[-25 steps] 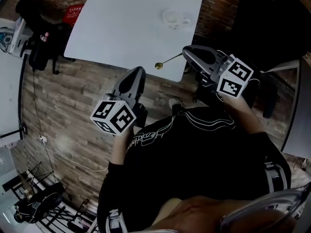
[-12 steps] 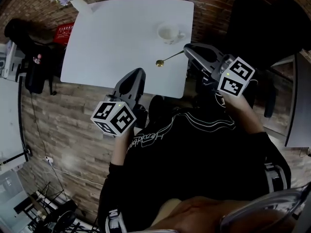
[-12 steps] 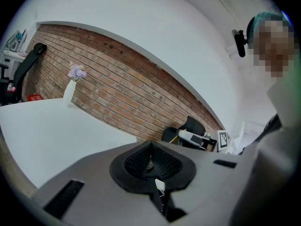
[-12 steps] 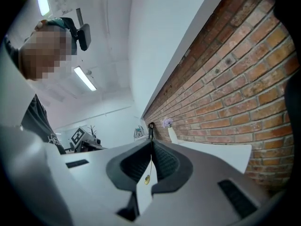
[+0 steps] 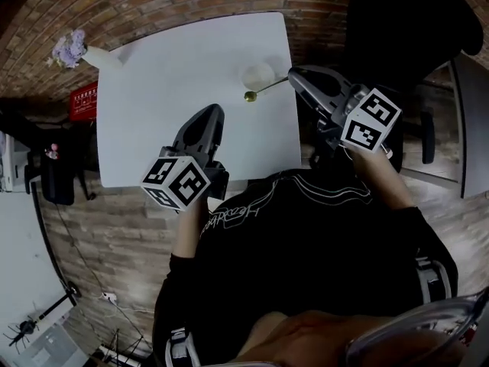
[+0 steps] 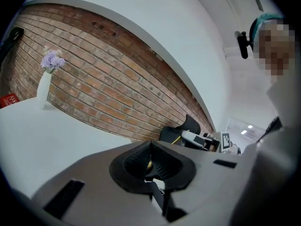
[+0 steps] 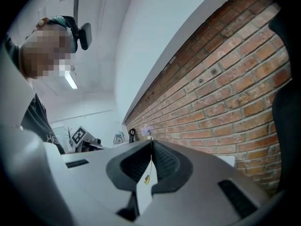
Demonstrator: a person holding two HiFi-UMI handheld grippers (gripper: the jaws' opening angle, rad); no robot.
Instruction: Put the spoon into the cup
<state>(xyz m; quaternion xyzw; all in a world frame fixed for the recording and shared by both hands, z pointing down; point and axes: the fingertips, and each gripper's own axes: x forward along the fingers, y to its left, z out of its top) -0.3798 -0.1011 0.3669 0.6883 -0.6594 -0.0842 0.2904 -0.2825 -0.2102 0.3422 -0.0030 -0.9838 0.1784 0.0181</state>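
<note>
Right gripper (image 5: 293, 74) is clamped on the very end of the spoon (image 5: 250, 95)'s thin handle. The rest of it sticks out ahead of the jaws and toward the left gripper's side, in the air. Risk: the grip is only an end pinch on a slim metal stem, so the spoon could swivel or slip in the pads if it's tilted fast, then land on the table (image 5: 176, 90) instead of in the cup. The spoon looks small and gold-coloured, with a round bowl and a narrow straight handle. It's probably light but slippery. The bowl sits just beside the near rim of the cup (image 5: 258, 75). I can't tell whether it touches. Second risk: a sideways sweep could knock the rim and shove or tip the cup, which looks small and light and stands not far from the table edge on the right gripper's side. White cup on white top also makes the rim hard to judge. Left gripper (image 5: 210, 112) has its jaws pressed together with nothing between them. It hangs over the table, apart from the cup. Far beyond it, a vase (image 5: 72, 50) of flowers sits at the table corner by the brick wall.
</note>
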